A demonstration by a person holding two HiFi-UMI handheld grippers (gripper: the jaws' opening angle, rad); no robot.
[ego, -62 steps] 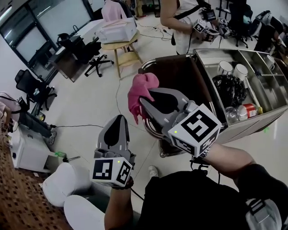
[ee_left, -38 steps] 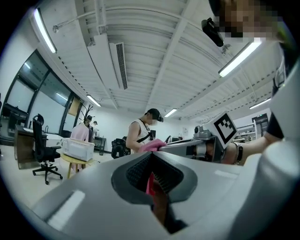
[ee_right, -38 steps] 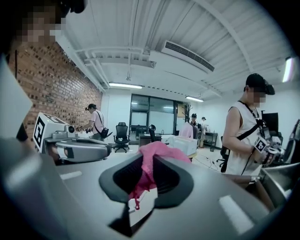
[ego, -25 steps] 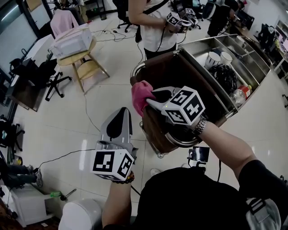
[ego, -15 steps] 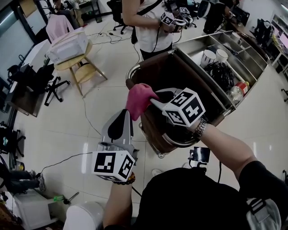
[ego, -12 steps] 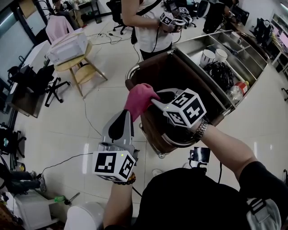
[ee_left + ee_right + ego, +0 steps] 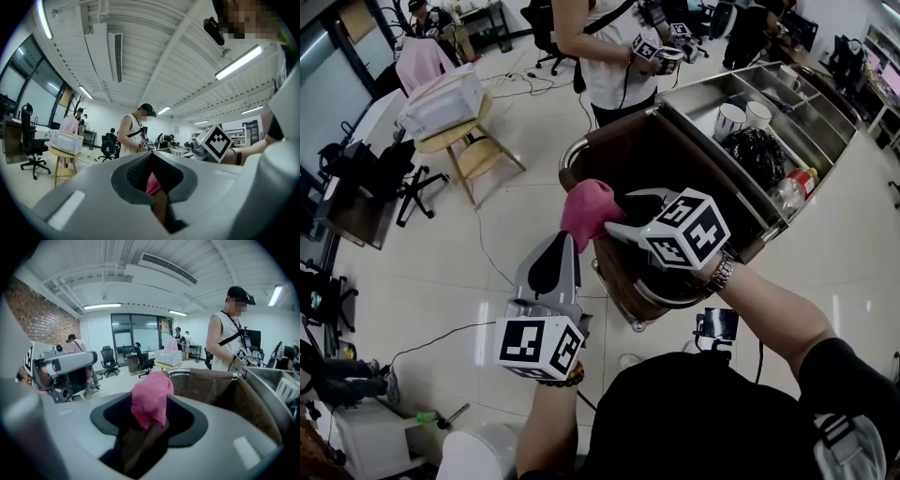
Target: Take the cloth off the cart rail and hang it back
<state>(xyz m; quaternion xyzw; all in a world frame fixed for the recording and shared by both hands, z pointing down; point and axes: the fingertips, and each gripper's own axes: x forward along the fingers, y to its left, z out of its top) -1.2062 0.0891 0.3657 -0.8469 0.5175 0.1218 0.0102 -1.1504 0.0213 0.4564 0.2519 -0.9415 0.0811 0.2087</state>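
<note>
A pink cloth [image 7: 584, 206] lies bunched over the near corner of the cart's chrome rail [image 7: 572, 155]. My right gripper [image 7: 611, 215] reaches it from the right. Its jaws have just been opening and now stand apart on either side of the cloth [image 7: 151, 397], which droops between them without being pinched. The rail [image 7: 180, 372] runs on behind the cloth. My left gripper [image 7: 565, 239] hovers lower left of the cart, tips together and empty. Through its jaws [image 7: 157, 197] a sliver of the cloth [image 7: 153, 184] shows.
The cart carries a brown bag [image 7: 675, 159] and a steel tray [image 7: 825, 122] with mugs [image 7: 741, 117], a black bag [image 7: 759, 150] and bottles. A person [image 7: 609, 56] stands just beyond the cart. A wooden stool with a box [image 7: 445, 98] and office chairs stand at left.
The cloth, earlier lifted in the right gripper's grip, now rests on the rail corner. The right jaws have spread apart around it. The left gripper has stayed put.
</note>
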